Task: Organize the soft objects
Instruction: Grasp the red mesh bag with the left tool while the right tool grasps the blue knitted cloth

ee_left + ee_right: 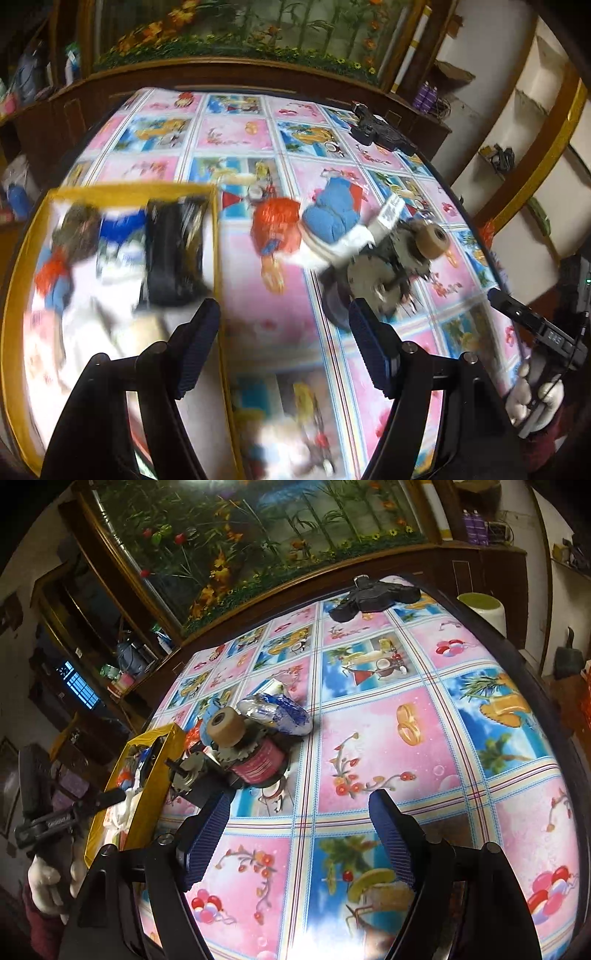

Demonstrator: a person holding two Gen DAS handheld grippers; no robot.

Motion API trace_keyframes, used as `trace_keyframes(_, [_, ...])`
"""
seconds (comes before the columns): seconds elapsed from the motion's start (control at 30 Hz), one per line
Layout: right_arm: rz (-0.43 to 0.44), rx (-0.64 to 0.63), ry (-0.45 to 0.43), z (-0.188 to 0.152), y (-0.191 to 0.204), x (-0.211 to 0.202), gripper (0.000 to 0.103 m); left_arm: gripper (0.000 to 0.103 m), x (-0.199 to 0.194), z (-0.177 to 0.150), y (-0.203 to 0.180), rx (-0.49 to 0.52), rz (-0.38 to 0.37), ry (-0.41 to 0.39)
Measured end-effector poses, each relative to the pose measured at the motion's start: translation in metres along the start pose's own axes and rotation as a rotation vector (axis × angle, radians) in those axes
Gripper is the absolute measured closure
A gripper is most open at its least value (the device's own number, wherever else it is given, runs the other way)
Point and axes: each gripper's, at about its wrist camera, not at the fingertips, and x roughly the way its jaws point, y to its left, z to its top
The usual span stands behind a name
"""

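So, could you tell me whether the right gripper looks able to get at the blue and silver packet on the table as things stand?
Probably yes. The right gripper is open and empty, and the tablecloth beside the blue and silver packet is bare, though the pile of hard parts crowds its near-left side.

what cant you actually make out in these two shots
- Contents of the yellow-rimmed tray: left wrist view, smeared by motion blur; right wrist view shows only a sliver past its wall.
- Pile of small parts around the tan tape roll: overlapping, pieces unclear in either view.
- Black object at the table's far edge: too small to identify.
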Motion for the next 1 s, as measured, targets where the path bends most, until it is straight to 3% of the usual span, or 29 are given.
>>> trace_keyframes(0.13, [0.005, 0.017, 0.008, 0.013, -0.009, 0.017, 0.025, 0.032, 0.035, 0.032, -0.011, 0.149, 0.062, 0.036])
trace_keyframes(0.3, [0.007, 0.014, 0.002, 0.037, -0.010, 0.026, 0.025, 0.033, 0.081, 0.052, -0.012, 0.248, 0.108, 0.124])
trace_keyframes(0.43, [0.017, -0.016, 0.009, 0.060, -0.001, 0.036, 0.025, 0.040, 0.106, 0.055, -0.011, 0.295, 0.087, 0.198])
trace_keyframes(0.6, [0.038, -0.067, 0.050, 0.079, 0.023, 0.062, 0.025, 0.041, 0.123, 0.064, -0.007, 0.272, 0.028, 0.234])
trace_keyframes(0.67, [0.053, -0.083, 0.078, 0.086, 0.035, 0.075, 0.025, 0.063, 0.126, 0.063, -0.009, 0.275, 0.008, 0.240])
trace_keyframes(0.7, [0.060, -0.096, 0.092, 0.090, 0.043, 0.083, 0.025, 0.068, 0.124, 0.063, -0.009, 0.265, -0.005, 0.240])
trace_keyframes(0.9, [0.007, -0.241, 0.179, 0.113, 0.096, 0.135, 0.025, 0.069, 0.087, 0.064, 0.012, 0.152, -0.089, 0.144])
trace_keyframes(1.0, [-0.030, -0.304, 0.253, 0.121, 0.122, 0.169, 0.025, 0.069, 0.058, 0.058, 0.022, 0.124, -0.096, 0.087])
